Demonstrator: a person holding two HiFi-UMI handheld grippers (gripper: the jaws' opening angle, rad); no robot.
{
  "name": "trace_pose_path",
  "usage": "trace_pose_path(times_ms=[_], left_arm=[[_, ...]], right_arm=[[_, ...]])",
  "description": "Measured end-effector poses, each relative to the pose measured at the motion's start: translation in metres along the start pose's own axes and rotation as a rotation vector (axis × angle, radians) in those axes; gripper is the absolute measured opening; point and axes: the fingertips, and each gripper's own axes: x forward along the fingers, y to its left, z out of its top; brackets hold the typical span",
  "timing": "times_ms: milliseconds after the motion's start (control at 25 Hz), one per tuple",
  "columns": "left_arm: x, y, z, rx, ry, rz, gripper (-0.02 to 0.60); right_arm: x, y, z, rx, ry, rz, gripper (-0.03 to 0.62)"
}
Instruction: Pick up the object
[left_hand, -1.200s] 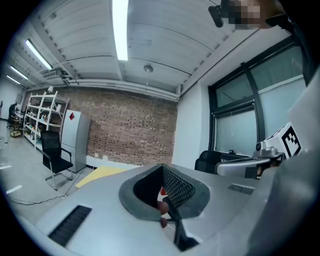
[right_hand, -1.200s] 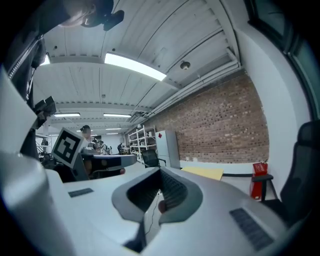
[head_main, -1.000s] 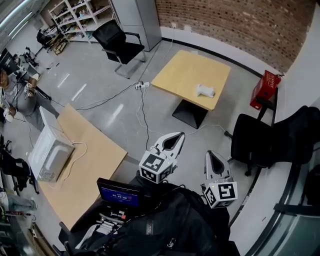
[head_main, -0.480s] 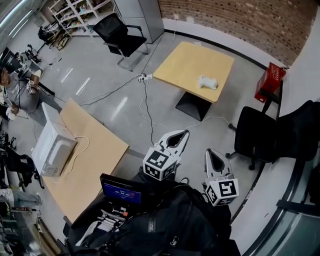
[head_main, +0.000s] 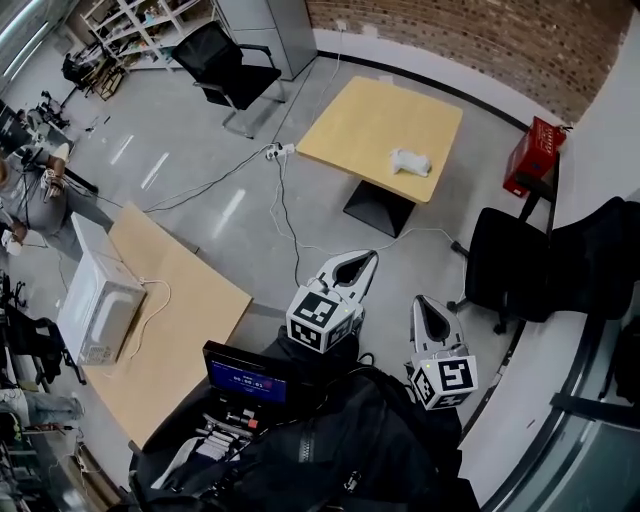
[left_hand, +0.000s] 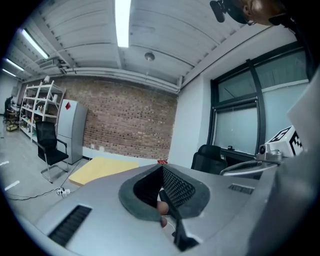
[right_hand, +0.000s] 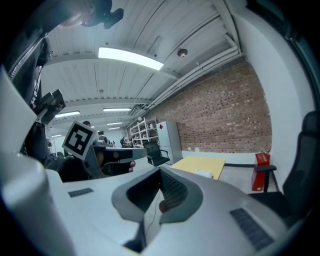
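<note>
A small white object (head_main: 410, 162) lies on the square wooden table (head_main: 360, 120) at the far side of the room; the right gripper view shows the same object (right_hand: 204, 173) as a pale spot on the yellow table (right_hand: 197, 164). My left gripper (head_main: 367, 259) hangs over the grey floor well short of that table, its jaws shut with nothing between them. My right gripper (head_main: 428, 303) is beside it, a little nearer to me, also shut and empty. The left gripper view shows the table (left_hand: 102, 169) far ahead, but the object cannot be made out there.
Black office chairs stand at the back left (head_main: 225, 70) and at the right (head_main: 505, 275). A red crate (head_main: 530, 160) sits by the wall. Cables (head_main: 285, 215) trail across the floor. A long wooden table (head_main: 190, 320) with a microwave (head_main: 95, 310) is at my left, and a small screen (head_main: 240, 378) just below.
The head view has swayed slightly. Both grippers stay shut and in much the same place. The white object has not moved on its table.
</note>
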Motion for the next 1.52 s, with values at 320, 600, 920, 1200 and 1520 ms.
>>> trace_pose_path(times_ms=[320, 600, 920, 1200, 1520], left_arm=[[0.044, 0.052, 0.011, -0.027, 0.02, -0.025, -0.002], [0.087, 0.102, 0.022, -0.054, 0.033, -0.04, -0.002], [0.117, 0.138, 0.034, -0.059, 0.027, -0.055, -0.002], [0.135, 0.157, 0.043, -0.068, 0.025, -0.067, -0.002], [0.146, 0.171, 0.034, -0.065, 0.039, -0.082, -0.002]], right_arm=[[0.068, -0.015, 0.022, -0.052, 0.032, -0.018, 0.005], [0.132, -0.036, 0.04, -0.066, 0.054, -0.039, 0.005], [0.173, -0.05, 0.054, -0.067, 0.061, -0.058, 0.005], [0.193, -0.063, 0.065, -0.054, 0.056, -0.087, 0.005], [0.208, -0.064, 0.058, -0.05, 0.066, -0.113, 0.005]])
